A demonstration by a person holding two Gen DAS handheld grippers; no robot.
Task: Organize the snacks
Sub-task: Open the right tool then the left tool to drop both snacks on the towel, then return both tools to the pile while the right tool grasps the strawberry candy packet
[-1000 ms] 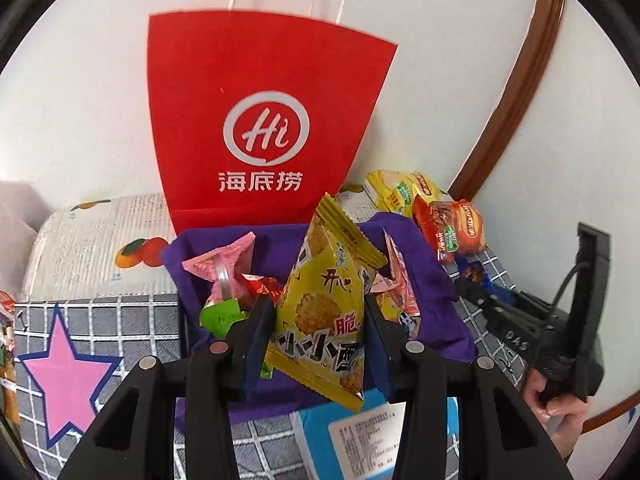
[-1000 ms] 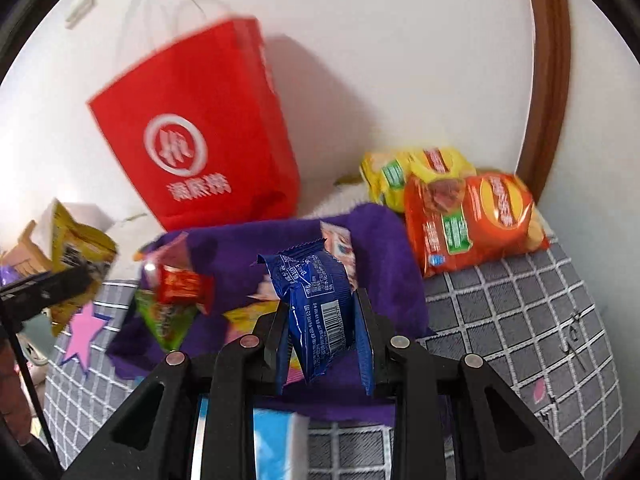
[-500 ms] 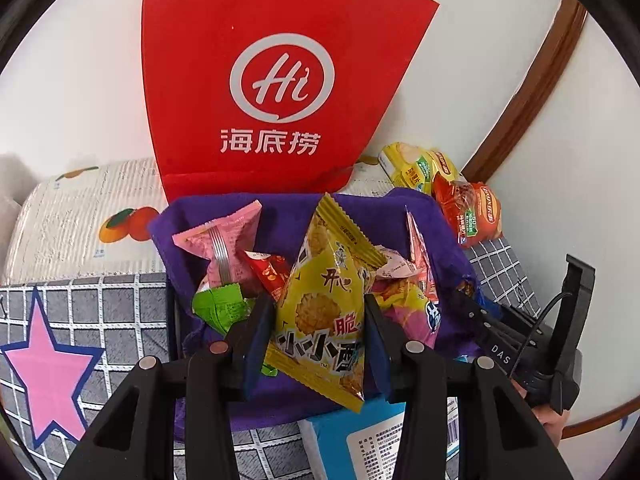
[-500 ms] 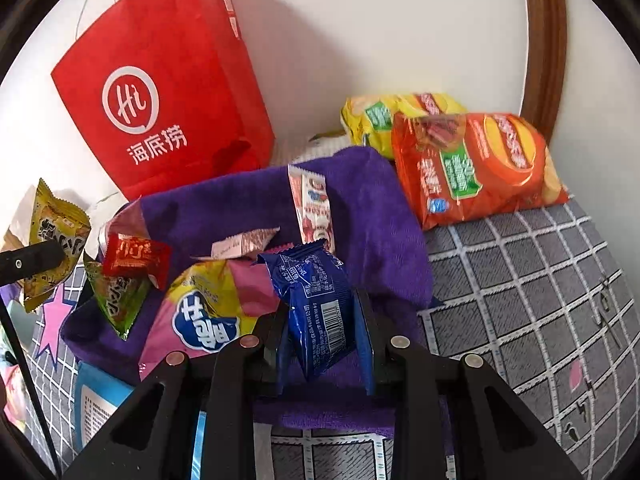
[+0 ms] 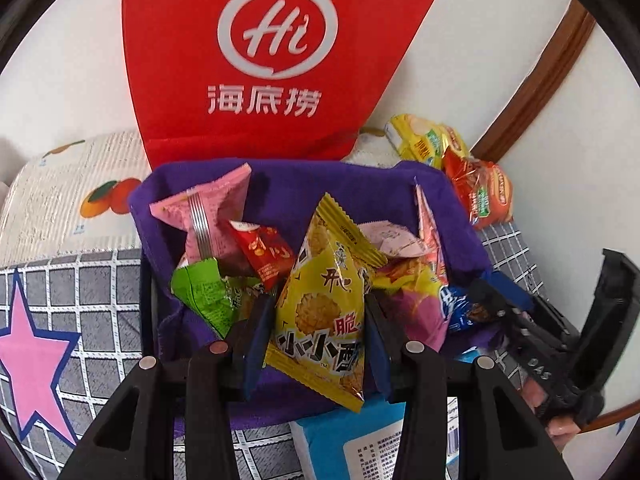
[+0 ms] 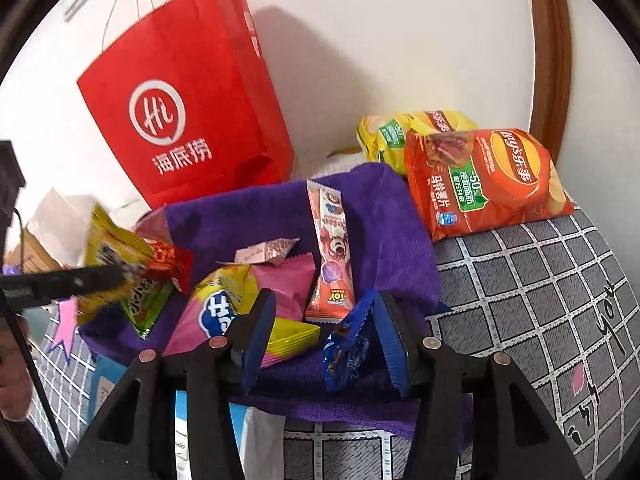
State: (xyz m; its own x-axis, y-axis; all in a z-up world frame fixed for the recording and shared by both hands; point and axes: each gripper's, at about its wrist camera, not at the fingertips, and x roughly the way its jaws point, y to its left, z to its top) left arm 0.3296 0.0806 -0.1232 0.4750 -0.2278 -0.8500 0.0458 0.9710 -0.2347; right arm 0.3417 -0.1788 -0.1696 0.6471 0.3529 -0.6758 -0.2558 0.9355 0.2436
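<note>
A purple cloth-lined basket (image 5: 352, 188) (image 6: 384, 232) holds several small snack packets. My left gripper (image 5: 316, 320) is shut on a yellow cracker packet (image 5: 324, 304) and holds it over the basket's near side; the packet also shows in the right wrist view (image 6: 108, 248). My right gripper (image 6: 324, 332) is open over the basket's near right part. A blue packet (image 6: 348, 348) leans loose against its right finger (image 6: 390, 336), over the purple cloth.
A red paper bag (image 5: 272, 60) (image 6: 188, 120) stands against the wall behind the basket. Two chip bags, one orange (image 6: 488, 180) and one yellow (image 6: 400, 132), lie at the back right. A blue box (image 5: 372, 444) lies in front of the basket on the checked cloth (image 6: 532, 280).
My right gripper has opened and let the blue packet go into the basket. My left gripper has moved forward and closer to the basket with the yellow packet still held.
</note>
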